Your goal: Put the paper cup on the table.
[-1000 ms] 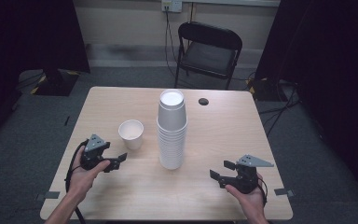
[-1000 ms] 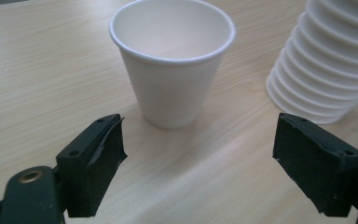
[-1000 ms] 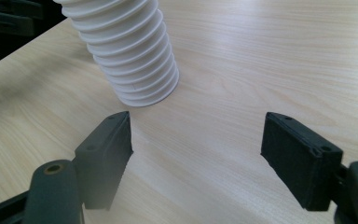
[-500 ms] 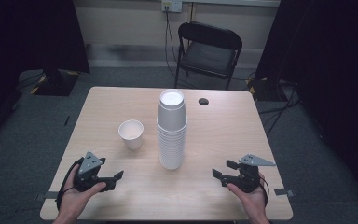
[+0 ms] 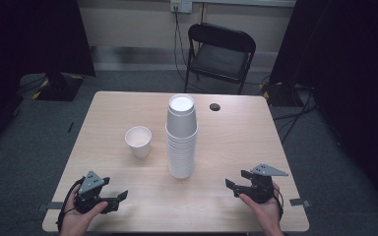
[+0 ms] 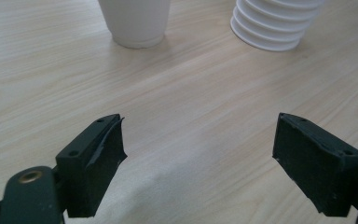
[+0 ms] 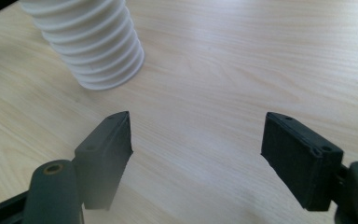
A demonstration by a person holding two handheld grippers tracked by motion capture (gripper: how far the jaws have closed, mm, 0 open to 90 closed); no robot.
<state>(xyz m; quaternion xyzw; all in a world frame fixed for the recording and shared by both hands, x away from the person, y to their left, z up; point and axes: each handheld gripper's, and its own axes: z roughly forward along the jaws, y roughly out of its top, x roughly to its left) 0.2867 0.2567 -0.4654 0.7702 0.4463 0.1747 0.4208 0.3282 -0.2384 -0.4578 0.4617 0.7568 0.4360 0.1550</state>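
A tall stack of upside-down white foam cups [image 5: 181, 136] stands at the middle of the wooden table [image 5: 236, 137]. One single white cup [image 5: 139, 141] stands upright to its left. My left gripper [image 5: 120, 197] rests near the front left edge, open and holding nothing. In the left gripper view the single cup [image 6: 135, 21] and the stack's base [image 6: 272, 23] lie ahead of the wide-apart jaws. My right gripper [image 5: 232, 185] sits near the front right edge, open and holding nothing. The stack's base [image 7: 88, 44] shows ahead to the left in the right gripper view.
A small dark round hole or cap [image 5: 215, 106] lies on the table behind the stack. A black folding chair [image 5: 220, 54] stands beyond the far edge. Dark curtains hang on both sides. Bare tabletop lies between the two grippers.
My left gripper has drawn back from beside the single cup toward the front left edge of the table. The right gripper has stayed almost still.
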